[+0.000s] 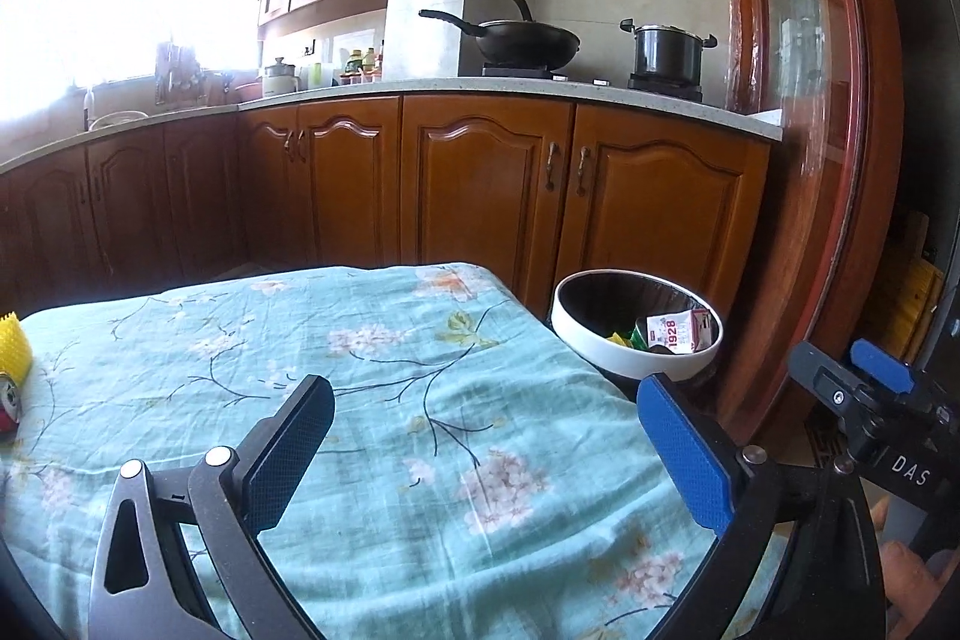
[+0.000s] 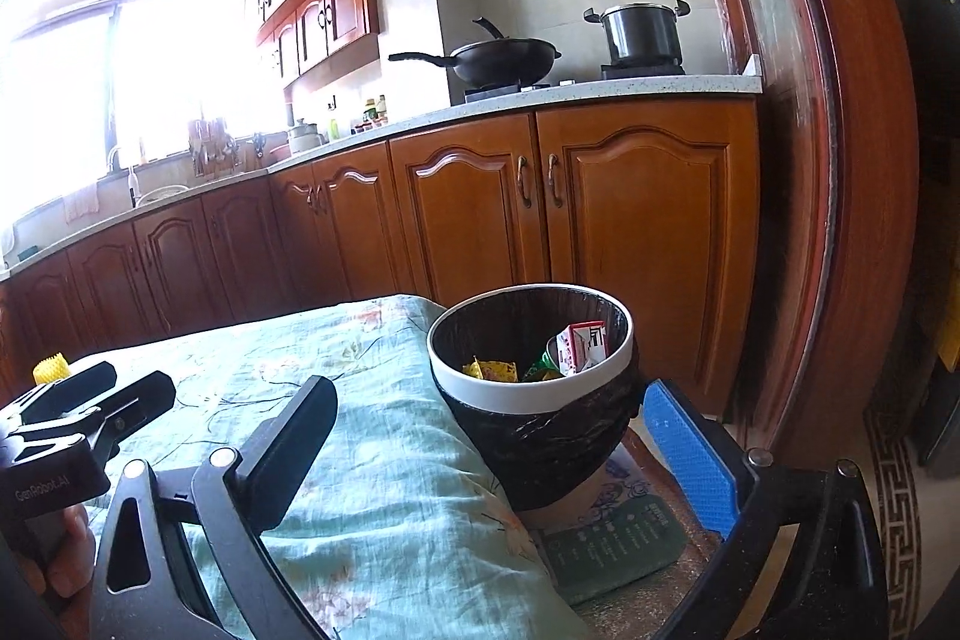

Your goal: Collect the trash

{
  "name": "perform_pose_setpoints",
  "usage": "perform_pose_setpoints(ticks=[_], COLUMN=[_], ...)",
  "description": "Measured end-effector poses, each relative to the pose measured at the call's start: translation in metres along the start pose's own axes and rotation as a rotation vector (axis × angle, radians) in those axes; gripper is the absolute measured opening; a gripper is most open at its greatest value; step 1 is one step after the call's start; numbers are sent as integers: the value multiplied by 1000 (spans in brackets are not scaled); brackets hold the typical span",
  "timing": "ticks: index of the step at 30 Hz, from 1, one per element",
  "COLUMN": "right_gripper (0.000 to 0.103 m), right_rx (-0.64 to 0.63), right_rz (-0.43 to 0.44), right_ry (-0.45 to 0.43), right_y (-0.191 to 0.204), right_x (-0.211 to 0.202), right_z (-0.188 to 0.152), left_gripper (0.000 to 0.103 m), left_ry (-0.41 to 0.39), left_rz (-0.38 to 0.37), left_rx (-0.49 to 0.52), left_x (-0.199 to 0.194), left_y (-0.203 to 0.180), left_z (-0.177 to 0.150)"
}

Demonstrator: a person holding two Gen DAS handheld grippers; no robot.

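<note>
Hovering over the table (image 1: 384,400), both grippers stood with fingers spread wide and nothing between them. Trash bin (image 2: 528,388) sat just off the table's far right corner, at about one o'clock from the left gripper (image 1: 486,454) and twelve from the right gripper (image 2: 498,460), with a carton (image 2: 579,346) and wrappers already inside. Remaining litter, a yellow mesh piece (image 1: 15,349) and a red item (image 1: 9,406), lay at nine o'clock, likely nearer the left gripper; their long axes could not be told.
</note>
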State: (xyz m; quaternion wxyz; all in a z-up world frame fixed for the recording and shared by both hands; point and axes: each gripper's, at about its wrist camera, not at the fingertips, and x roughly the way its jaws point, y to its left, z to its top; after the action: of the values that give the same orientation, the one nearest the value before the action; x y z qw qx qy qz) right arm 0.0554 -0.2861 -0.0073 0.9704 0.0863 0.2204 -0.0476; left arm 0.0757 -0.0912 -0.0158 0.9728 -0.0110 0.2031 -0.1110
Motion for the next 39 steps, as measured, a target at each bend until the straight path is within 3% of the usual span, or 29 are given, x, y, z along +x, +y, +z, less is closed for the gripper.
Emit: perform_pose_setpoints(ticks=[39], right_gripper=[103], right_rx=[-6], right_rz=[23], right_ry=[6], right_y=[10], right_x=[-6], right_z=[4], left_gripper=[102], left_ry=[-27], left_rz=[13], left_rx=[41], left_x=[-7], left_y=[13], left_z=[0])
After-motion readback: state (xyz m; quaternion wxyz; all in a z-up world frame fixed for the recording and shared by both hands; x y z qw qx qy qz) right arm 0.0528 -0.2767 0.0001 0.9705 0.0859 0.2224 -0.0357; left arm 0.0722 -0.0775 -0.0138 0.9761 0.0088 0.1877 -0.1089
